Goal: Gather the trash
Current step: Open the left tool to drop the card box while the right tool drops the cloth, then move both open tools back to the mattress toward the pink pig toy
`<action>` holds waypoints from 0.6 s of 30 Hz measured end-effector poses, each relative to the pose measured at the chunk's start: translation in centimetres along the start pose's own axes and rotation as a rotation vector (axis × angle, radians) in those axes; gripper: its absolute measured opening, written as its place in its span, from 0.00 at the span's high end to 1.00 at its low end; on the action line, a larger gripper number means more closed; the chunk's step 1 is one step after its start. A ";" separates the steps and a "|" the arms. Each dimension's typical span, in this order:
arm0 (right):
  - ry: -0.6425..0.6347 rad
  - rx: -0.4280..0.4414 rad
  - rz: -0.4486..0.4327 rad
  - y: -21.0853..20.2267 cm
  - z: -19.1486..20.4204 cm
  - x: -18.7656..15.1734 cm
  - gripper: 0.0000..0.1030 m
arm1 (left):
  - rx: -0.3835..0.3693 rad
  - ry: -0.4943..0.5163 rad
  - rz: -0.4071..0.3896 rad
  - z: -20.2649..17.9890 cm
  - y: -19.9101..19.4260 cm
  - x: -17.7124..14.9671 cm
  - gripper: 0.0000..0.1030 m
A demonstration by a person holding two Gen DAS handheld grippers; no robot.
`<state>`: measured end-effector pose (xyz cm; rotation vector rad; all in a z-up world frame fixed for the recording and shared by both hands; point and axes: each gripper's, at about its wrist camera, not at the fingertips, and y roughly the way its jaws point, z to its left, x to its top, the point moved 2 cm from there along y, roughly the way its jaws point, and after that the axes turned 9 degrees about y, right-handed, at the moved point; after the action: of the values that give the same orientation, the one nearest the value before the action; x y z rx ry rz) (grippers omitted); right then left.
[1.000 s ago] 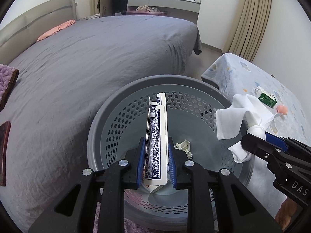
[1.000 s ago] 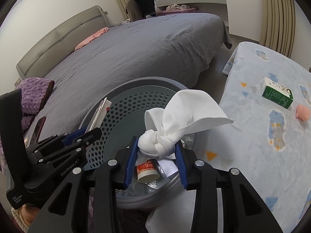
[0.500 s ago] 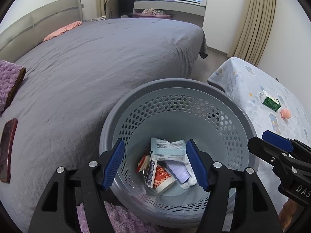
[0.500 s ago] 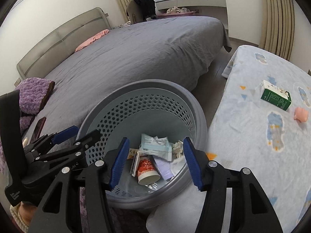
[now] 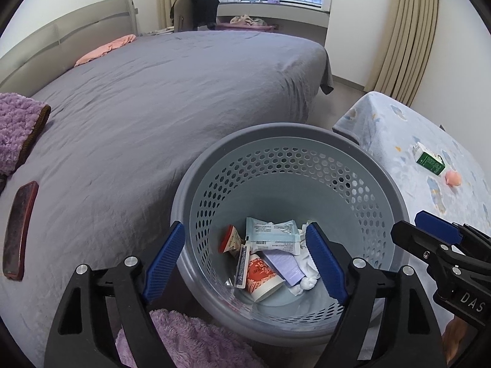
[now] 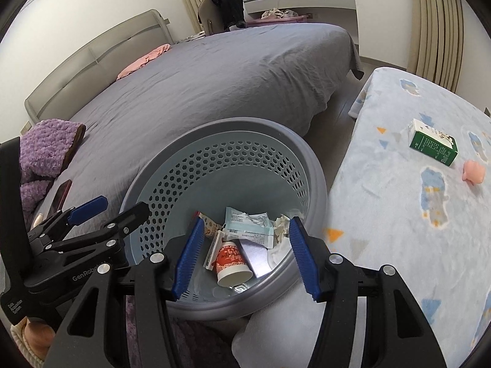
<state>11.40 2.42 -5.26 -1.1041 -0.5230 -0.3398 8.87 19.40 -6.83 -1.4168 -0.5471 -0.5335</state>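
1. The left wrist camera looks steeply down, close over the basket (image 5: pixel 396 196), the bed (image 5: pixel 153 98) behind.
2. The right wrist camera does likewise from the right; both share basket and bed.

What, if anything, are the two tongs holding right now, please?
Nothing: the left tongs, which have just been opening, and the right tongs stand open and empty above the basket.
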 end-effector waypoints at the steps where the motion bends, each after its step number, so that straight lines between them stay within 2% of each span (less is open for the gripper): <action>1: 0.000 -0.003 -0.001 -0.1 0.0 -0.1 0.46 | 0.000 0.001 0.001 -0.1 -0.2 -0.1 0.21; 18: 0.070 -0.016 -0.060 -3.9 -3.3 -1.0 0.46 | -0.032 0.034 -0.022 -2.9 -3.4 -0.2 0.16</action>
<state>9.36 -2.21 -4.01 -1.0892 -0.4923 -0.4342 6.63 16.26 -4.52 -1.4307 -0.5301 -0.5853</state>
